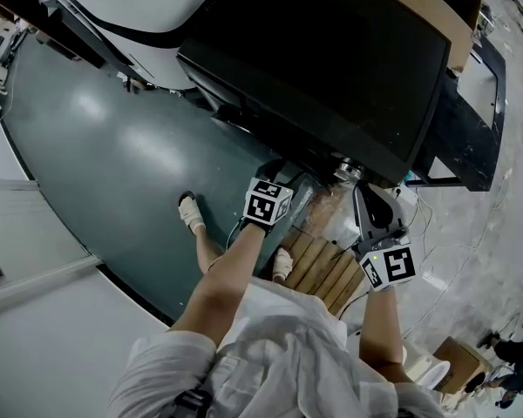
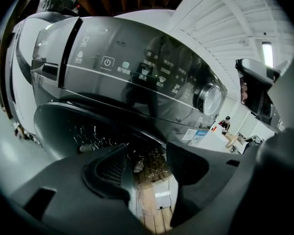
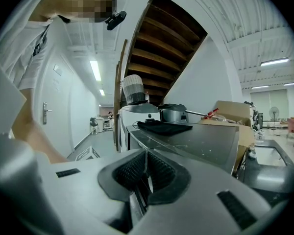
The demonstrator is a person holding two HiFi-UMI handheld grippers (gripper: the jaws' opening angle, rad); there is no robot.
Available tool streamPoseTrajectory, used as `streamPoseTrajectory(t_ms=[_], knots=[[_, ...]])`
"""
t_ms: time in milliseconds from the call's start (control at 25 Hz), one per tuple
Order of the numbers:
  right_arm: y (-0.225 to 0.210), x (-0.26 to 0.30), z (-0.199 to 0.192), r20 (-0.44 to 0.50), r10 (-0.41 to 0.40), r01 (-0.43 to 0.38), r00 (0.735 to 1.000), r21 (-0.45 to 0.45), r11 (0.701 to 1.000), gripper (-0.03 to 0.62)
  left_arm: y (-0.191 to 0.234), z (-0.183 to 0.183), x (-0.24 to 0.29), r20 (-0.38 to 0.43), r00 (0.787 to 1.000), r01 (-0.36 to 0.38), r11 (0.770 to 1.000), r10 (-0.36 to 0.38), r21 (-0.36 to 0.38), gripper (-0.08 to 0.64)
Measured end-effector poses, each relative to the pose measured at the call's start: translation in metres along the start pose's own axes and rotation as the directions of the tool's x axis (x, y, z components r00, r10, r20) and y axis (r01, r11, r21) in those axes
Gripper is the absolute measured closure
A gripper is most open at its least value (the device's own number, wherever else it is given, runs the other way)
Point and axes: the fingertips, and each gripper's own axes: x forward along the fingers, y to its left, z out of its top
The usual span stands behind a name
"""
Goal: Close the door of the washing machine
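The black-topped washing machine (image 1: 331, 59) fills the middle of the head view. In the left gripper view its control panel (image 2: 137, 67) and silver knob (image 2: 209, 98) sit above the dark round door glass (image 2: 73, 126). My left gripper (image 1: 307, 192) is at the machine's front, close under the door's lower rim. Its jaws (image 2: 147, 168) stand apart, and the wooden pallet shows through the gap. I cannot tell whether the pads touch the door's edge. My right gripper (image 1: 353, 179) is held beside the machine's right front corner, shut (image 3: 146, 173) with nothing in it.
A wooden pallet (image 1: 318, 264) lies under the machine's front, with the person's sandalled foot (image 1: 190, 212) on the green floor (image 1: 113, 146). On the machine's top lie a black cloth (image 3: 164, 126) and a pot (image 3: 172, 112). A cardboard box (image 3: 232, 112) stands behind.
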Motion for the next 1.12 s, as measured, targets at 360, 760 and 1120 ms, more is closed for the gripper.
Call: streamPoseTrajectory(t_ms=[360, 760, 1120], knots=[[0.012, -0.008, 0.016, 0.009, -0.005, 0.005, 1.000, -0.013, 1.000, 0.560, -0.008, -0.003, -0.009, -0.018, 0.989, 0.143, 0.990, -0.143, -0.010, 0.250], [0.007, -0.044, 0.032, 0.025, -0.044, 0.045, 0.999, -0.026, 0.999, 0.560, 0.015, 0.060, -0.114, 0.222, 0.967, 0.130, 0.991, -0.126, -0.002, 0.232], [0.012, -0.071, 0.063, 0.097, -0.069, 0.073, 0.993, -0.036, 0.997, 0.561, 0.013, 0.130, -0.252, 0.454, 0.891, -0.073, 0.992, 0.018, 0.104, 0.341]])
